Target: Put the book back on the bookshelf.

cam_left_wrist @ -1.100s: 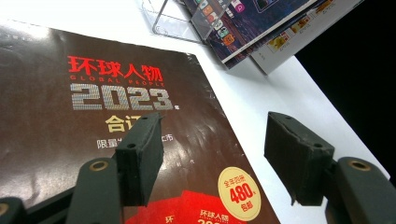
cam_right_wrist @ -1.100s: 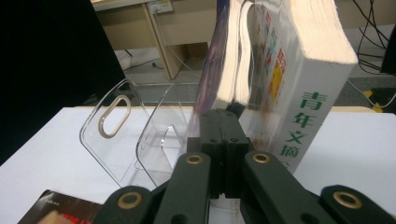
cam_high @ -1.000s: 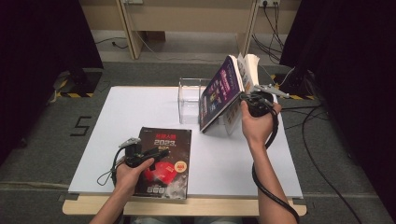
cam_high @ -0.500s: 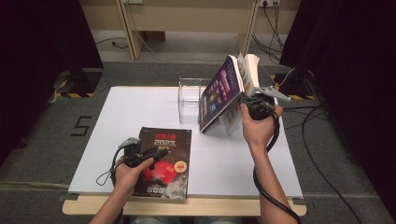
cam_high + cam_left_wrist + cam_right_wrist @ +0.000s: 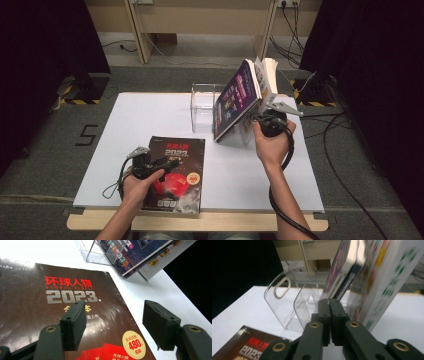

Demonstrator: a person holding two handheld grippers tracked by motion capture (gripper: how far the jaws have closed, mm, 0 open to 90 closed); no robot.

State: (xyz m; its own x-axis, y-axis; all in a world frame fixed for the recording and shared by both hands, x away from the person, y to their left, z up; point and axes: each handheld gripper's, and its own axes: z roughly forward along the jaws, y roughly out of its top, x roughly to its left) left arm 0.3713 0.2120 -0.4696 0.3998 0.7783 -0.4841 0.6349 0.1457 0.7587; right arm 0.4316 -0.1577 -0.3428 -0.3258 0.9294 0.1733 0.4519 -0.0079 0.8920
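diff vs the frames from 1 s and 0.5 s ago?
Little moved. The right hand-held gripper has just been closing; its jaws now meet at the lower edge of the purple-cover magazine, which leans tilted beside the clear acrylic stand, as before. Whether they pinch a page I cannot tell. The left hand-held gripper hovers open over the dark 2023 magazine, unchanged.

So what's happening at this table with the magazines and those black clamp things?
A person works with a handheld gripper in each hand. The right gripper has its fingers pinched shut at the lower edge of a purple-covered magazine, tilted up beside a clear plastic file rack. The jaws have just been closing. The left gripper, fingers open, hovers over a dark magazine with red lettering lying flat near the front of the white table.
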